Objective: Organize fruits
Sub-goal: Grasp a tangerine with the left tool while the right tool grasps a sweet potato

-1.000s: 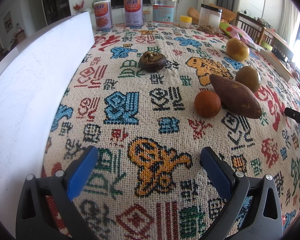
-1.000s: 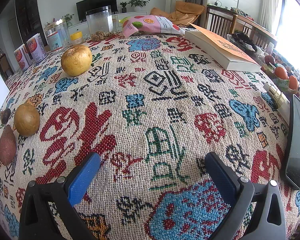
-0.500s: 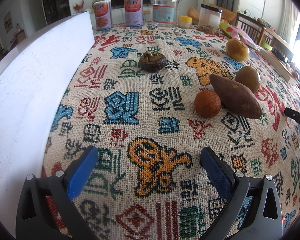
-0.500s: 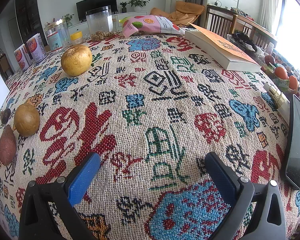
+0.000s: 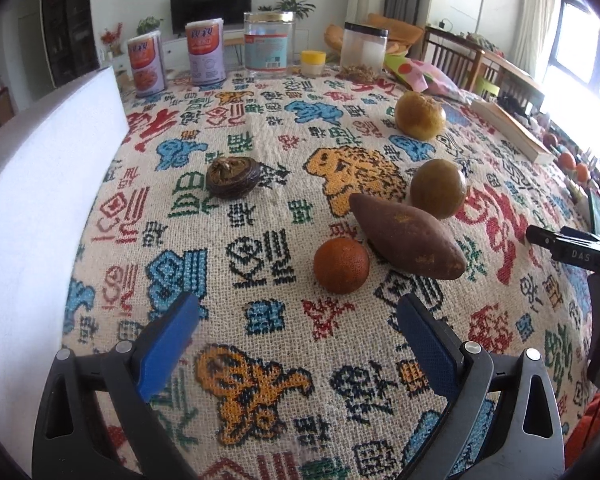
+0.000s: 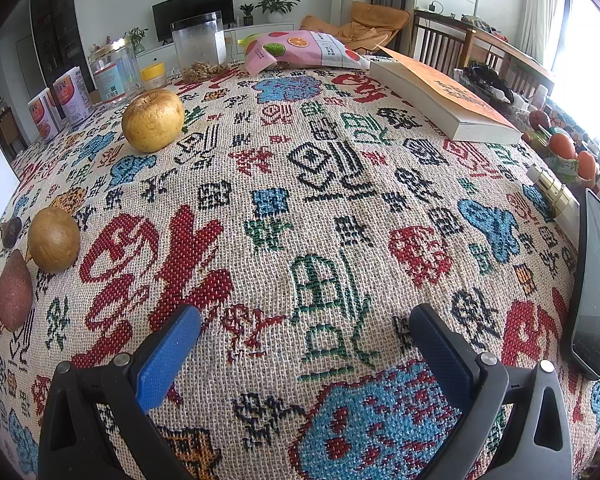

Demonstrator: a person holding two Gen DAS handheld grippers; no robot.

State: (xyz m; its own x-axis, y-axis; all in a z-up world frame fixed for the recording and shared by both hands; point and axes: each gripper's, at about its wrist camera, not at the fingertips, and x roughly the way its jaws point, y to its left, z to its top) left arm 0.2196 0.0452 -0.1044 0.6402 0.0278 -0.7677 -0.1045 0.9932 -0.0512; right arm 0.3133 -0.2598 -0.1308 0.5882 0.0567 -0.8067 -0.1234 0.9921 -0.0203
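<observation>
On the patterned cloth lie a small orange fruit [image 5: 341, 265], a brown sweet potato [image 5: 406, 235], a round brownish fruit [image 5: 439, 188], a yellow apple [image 5: 419, 114] and a dark wrinkled fruit [image 5: 232, 177]. My left gripper [image 5: 296, 320] hovers just short of the orange fruit; its jaws are closing slightly, still wide, with nothing between them. My right gripper [image 6: 304, 334] stands open over bare cloth. Its view has the yellow apple [image 6: 153, 120], the round brownish fruit [image 6: 54, 239] and the sweet potato [image 6: 14, 291] far to its left.
A white board [image 5: 40, 208] lines the left side. Cans [image 5: 146, 65], jars [image 5: 269, 40], a snack bag [image 6: 300, 50] and a book [image 6: 444, 100] stand along the far side. A phone [image 6: 594, 292] lies at the right edge. The other gripper's tip [image 5: 564, 246] shows at right.
The left wrist view has shifted forward and tilted up: the fruits now sit lower and nearer its fingers, and more of the room shows. The right gripper's view is unchanged.
</observation>
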